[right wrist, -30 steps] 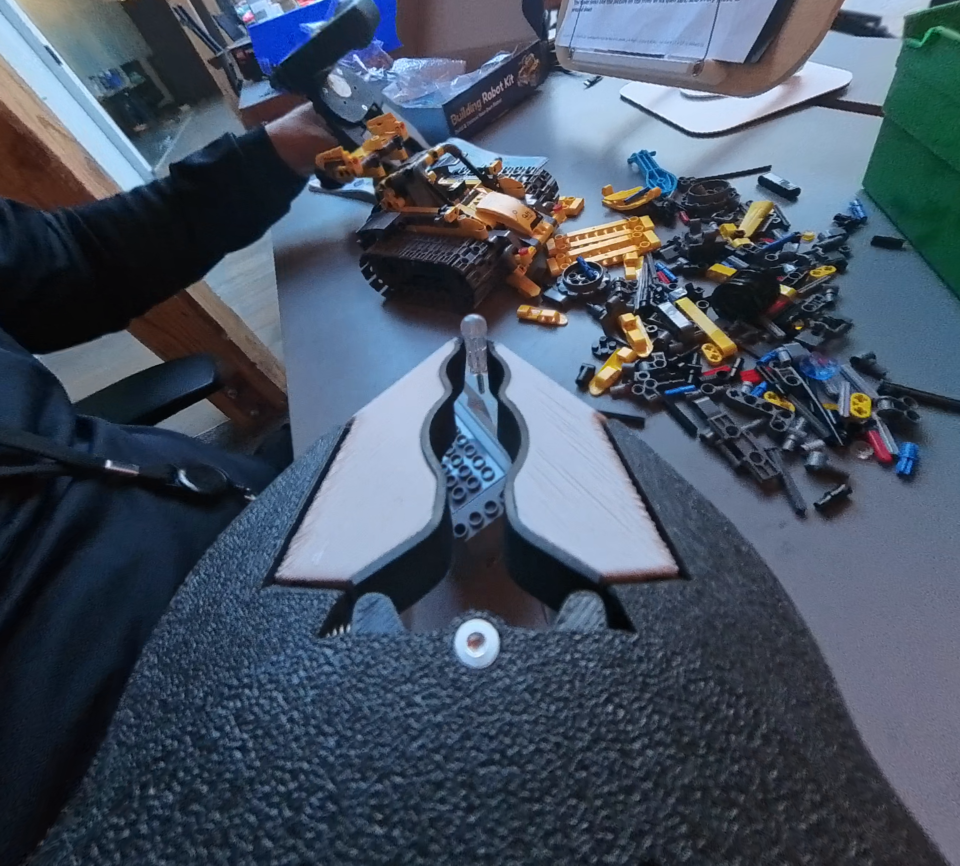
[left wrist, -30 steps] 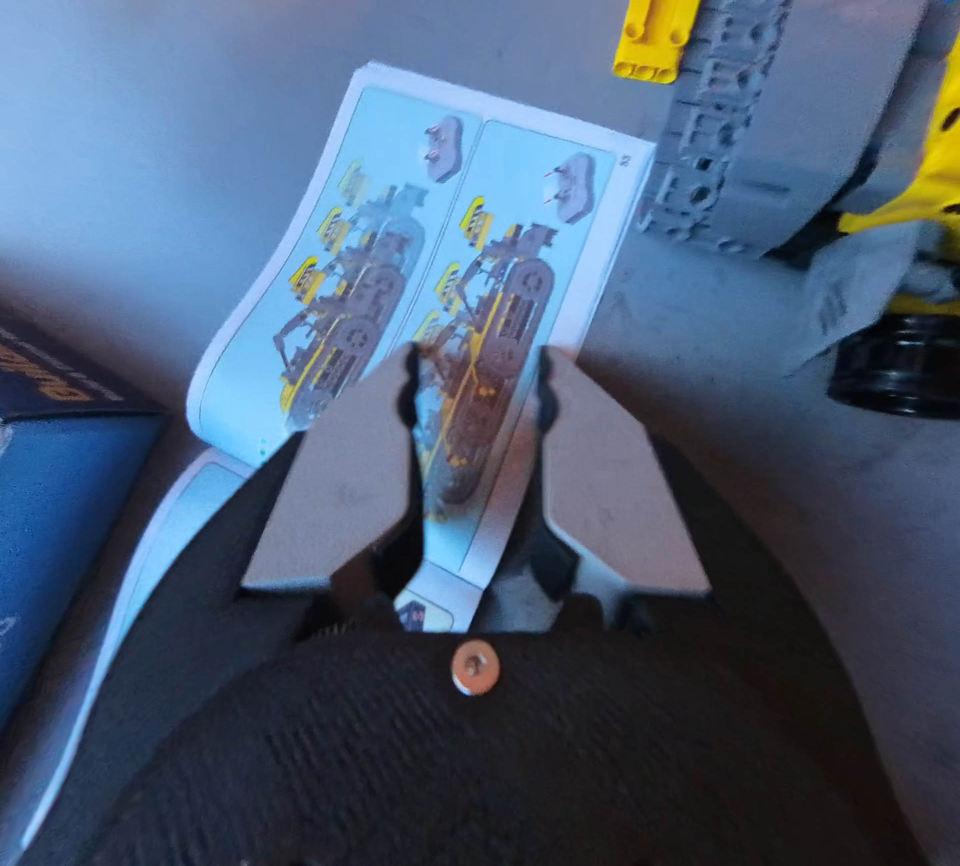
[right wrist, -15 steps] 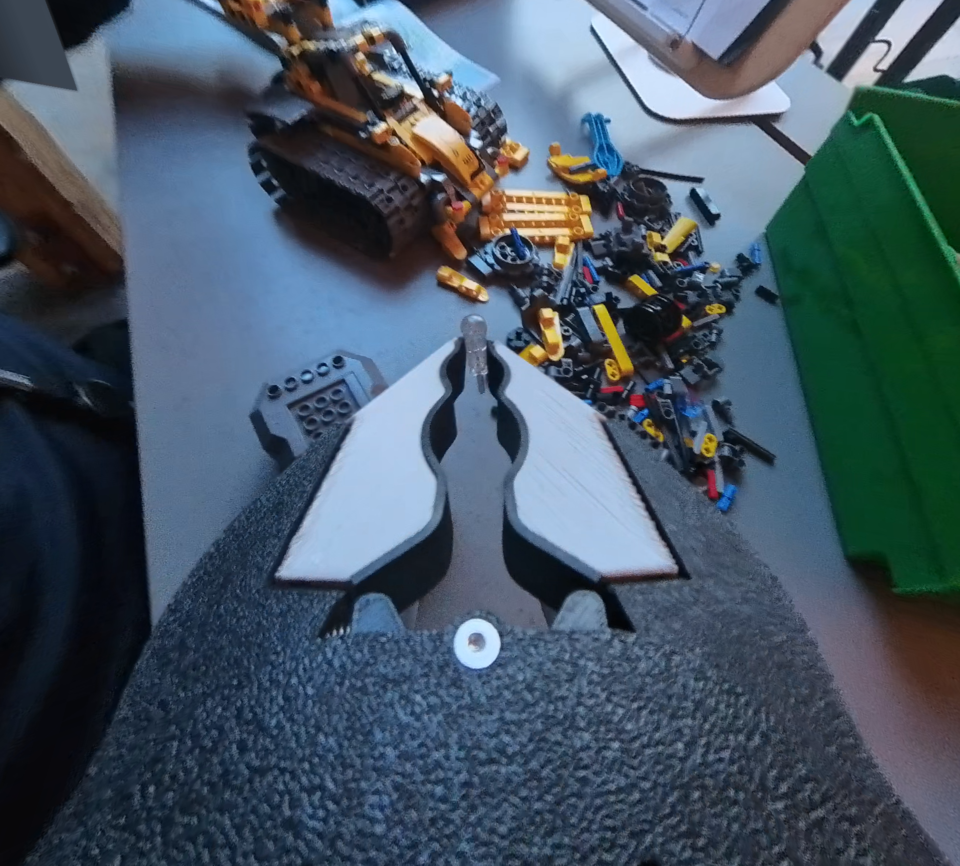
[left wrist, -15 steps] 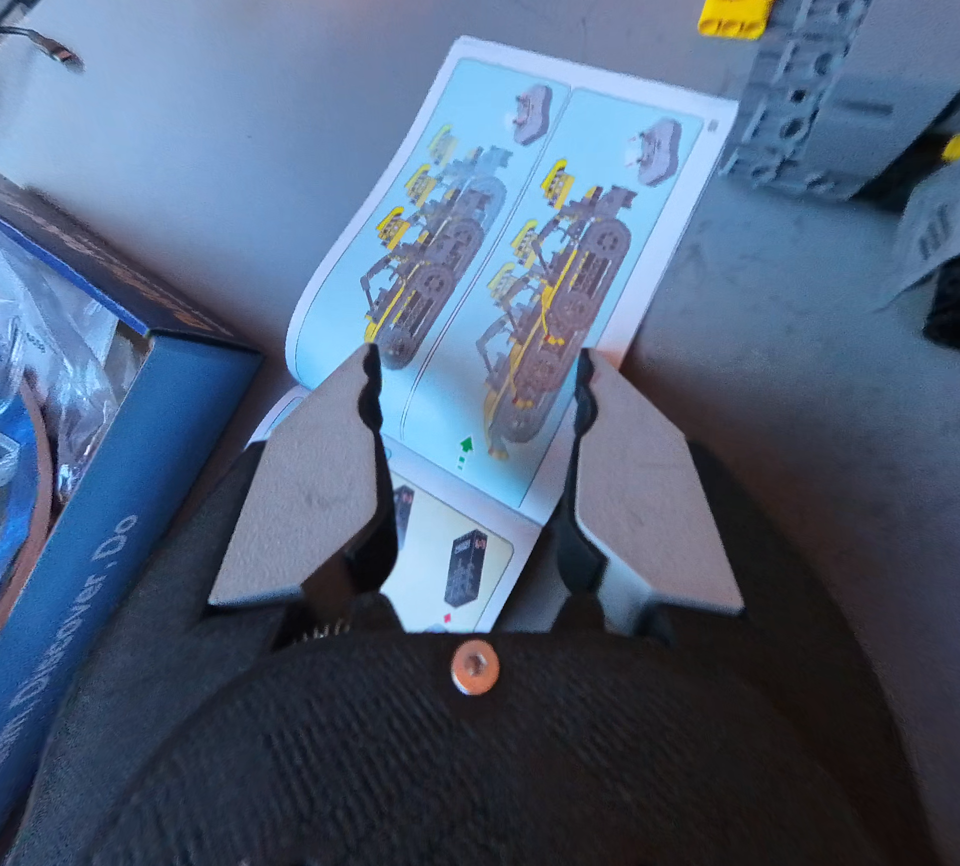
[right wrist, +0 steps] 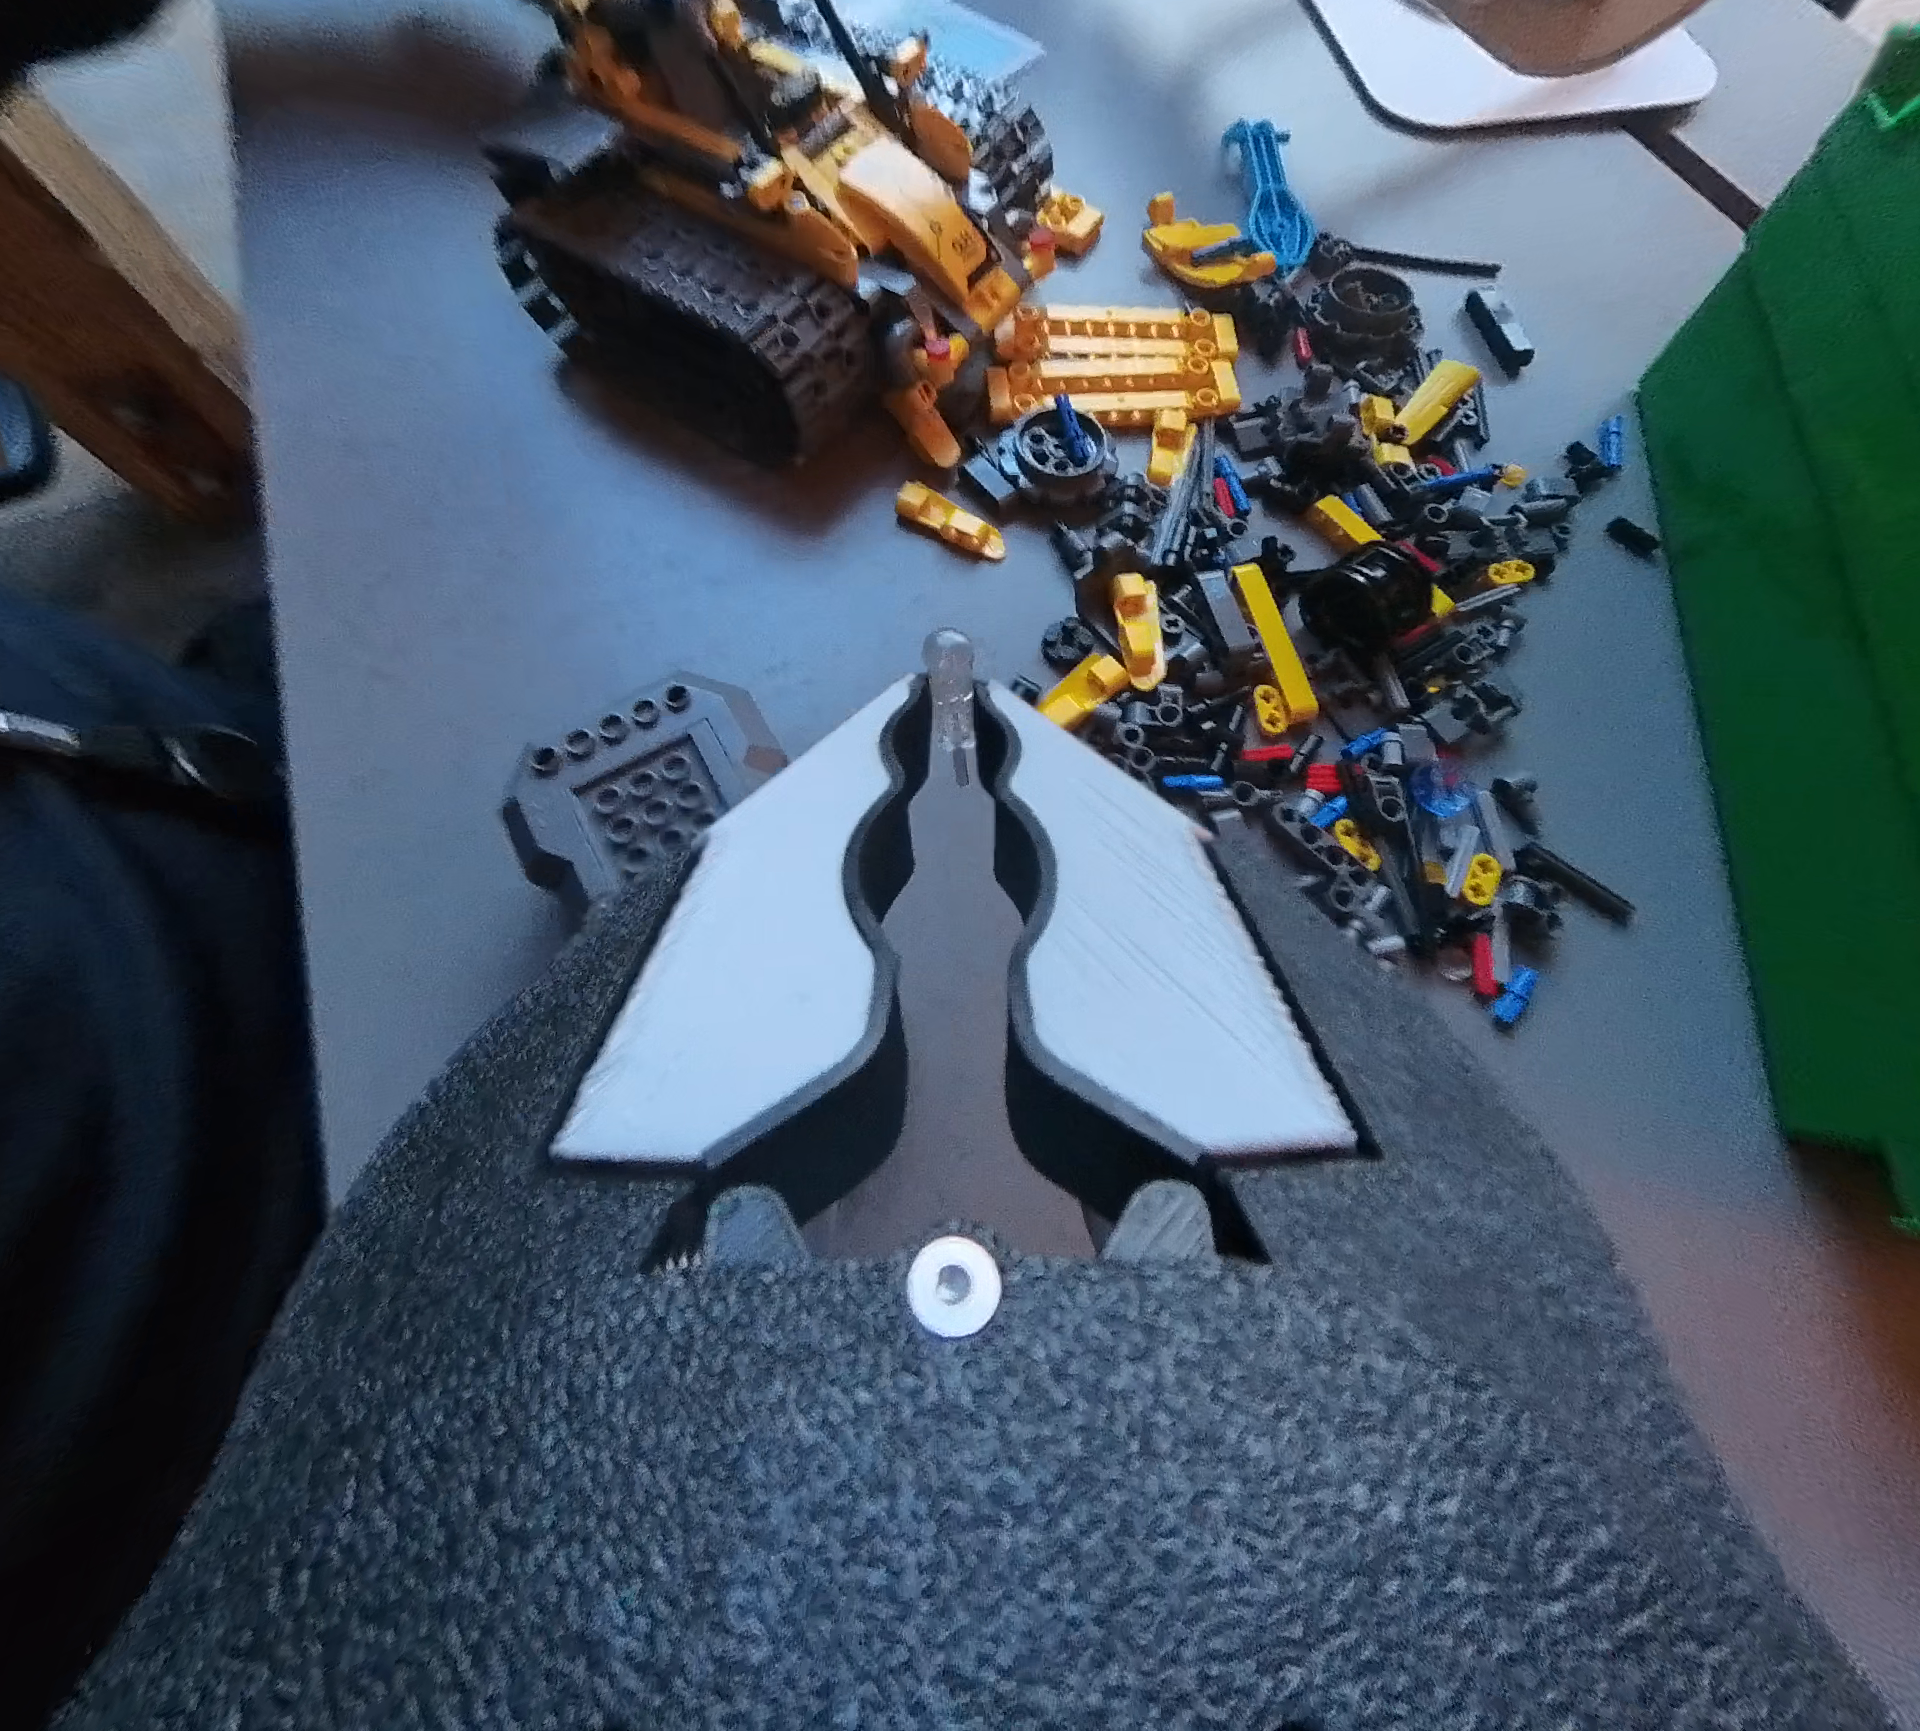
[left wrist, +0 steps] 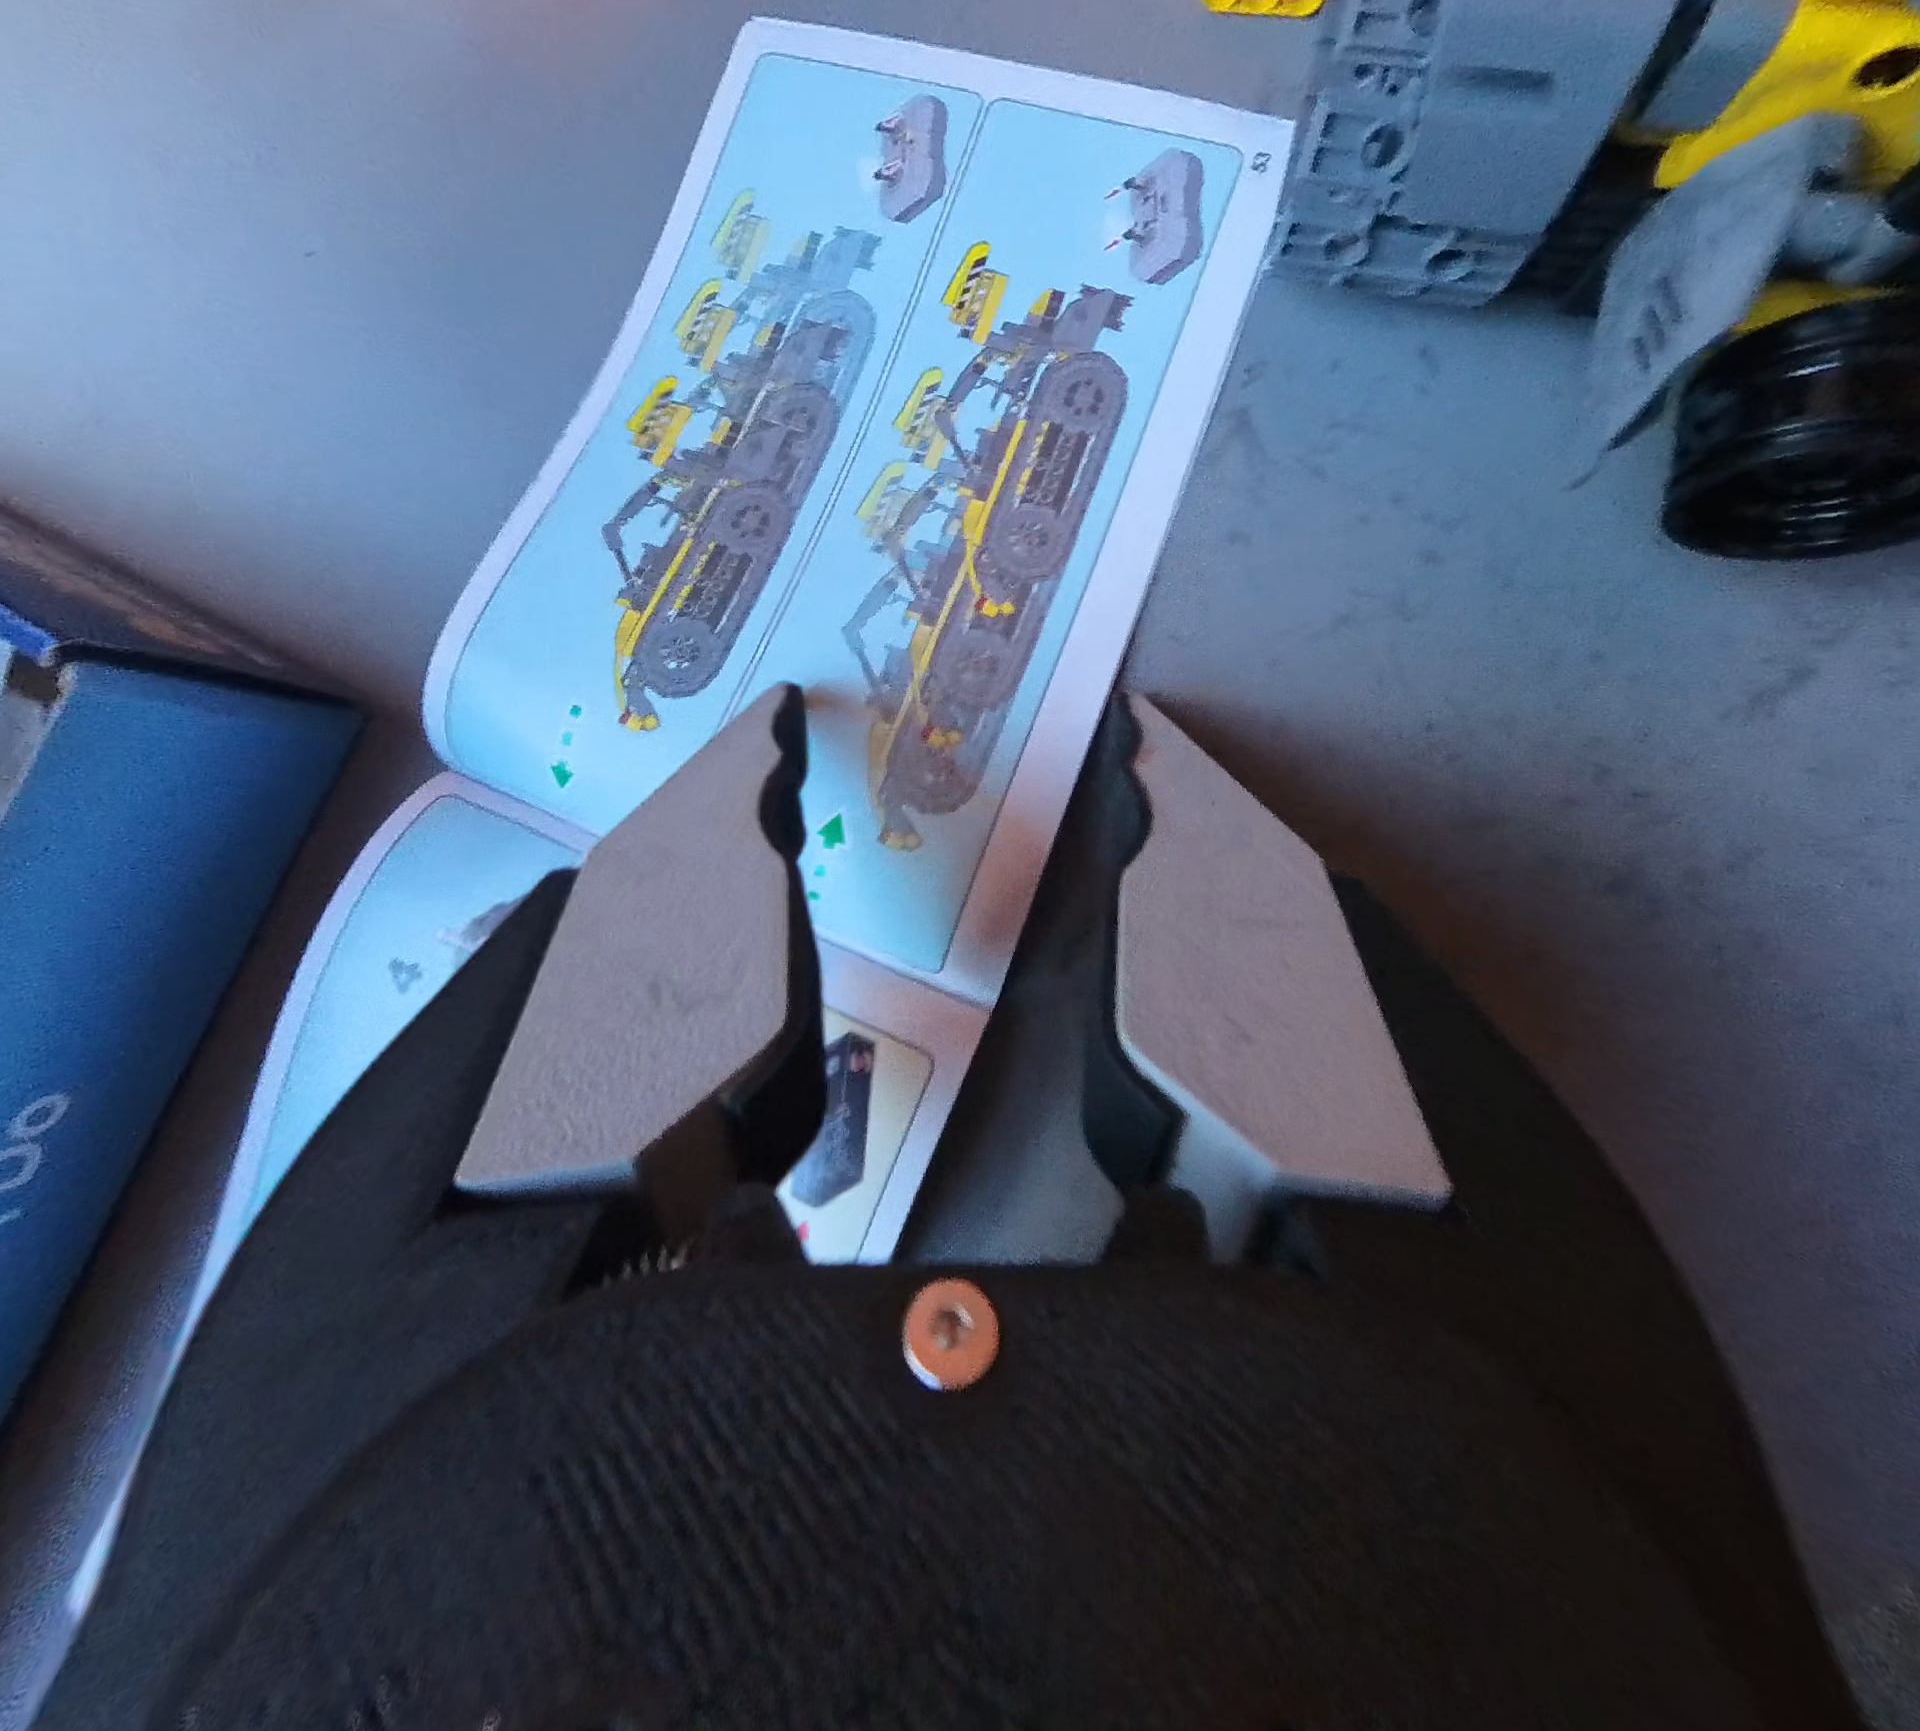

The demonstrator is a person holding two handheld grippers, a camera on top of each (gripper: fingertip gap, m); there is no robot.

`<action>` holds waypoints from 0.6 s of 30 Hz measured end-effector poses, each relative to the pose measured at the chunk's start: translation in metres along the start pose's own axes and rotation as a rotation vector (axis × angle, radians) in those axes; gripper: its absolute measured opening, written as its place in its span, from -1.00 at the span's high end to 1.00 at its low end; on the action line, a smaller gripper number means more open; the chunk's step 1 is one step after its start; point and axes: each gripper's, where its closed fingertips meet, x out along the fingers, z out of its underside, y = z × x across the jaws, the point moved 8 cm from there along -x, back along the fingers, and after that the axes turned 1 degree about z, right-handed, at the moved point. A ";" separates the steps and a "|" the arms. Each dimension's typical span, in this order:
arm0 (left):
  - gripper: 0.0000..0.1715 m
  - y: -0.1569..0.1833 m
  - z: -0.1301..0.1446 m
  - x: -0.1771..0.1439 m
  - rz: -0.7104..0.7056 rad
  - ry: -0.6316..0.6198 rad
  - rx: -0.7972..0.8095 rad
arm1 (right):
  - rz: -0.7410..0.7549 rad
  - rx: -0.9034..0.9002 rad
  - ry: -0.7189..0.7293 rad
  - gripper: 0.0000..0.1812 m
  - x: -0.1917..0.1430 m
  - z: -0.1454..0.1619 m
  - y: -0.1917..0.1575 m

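My left gripper (left wrist: pixel 951 715) is open, its jaws spread just above an open instruction booklet (left wrist: pixel 935 393) lying on the grey table; its right finger stands at the page's right edge. My right gripper (right wrist: pixel 951 694) is shut on a small clear peg (right wrist: pixel 948 679) that sticks out past the fingertips, held above the table. A dark grey studded plate (right wrist: pixel 634 788) lies just left of the right fingers. A yellow and black tracked vehicle model (right wrist: pixel 769 227) stands beyond; part of it shows in the left wrist view (left wrist: pixel 1662 71).
A pile of loose small building parts (right wrist: pixel 1330 601) spreads right of the model. A green bin (right wrist: pixel 1797 642) stands at the right edge. A blue box (left wrist: pixel 135 933) lies left of the booklet. A wooden stand's white base (right wrist: pixel 1486 50) sits at the back. About 40 centimeters separates my left fingertips from my right.
My left gripper has slid right over the booklet and stays open. My right gripper, still holding the clear peg, has moved closer to the table and the parts pile.
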 end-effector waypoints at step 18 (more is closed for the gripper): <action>1.00 0.014 0.022 -0.015 0.147 0.016 -0.134 | -0.367 0.013 0.125 0.92 -0.036 0.016 -0.037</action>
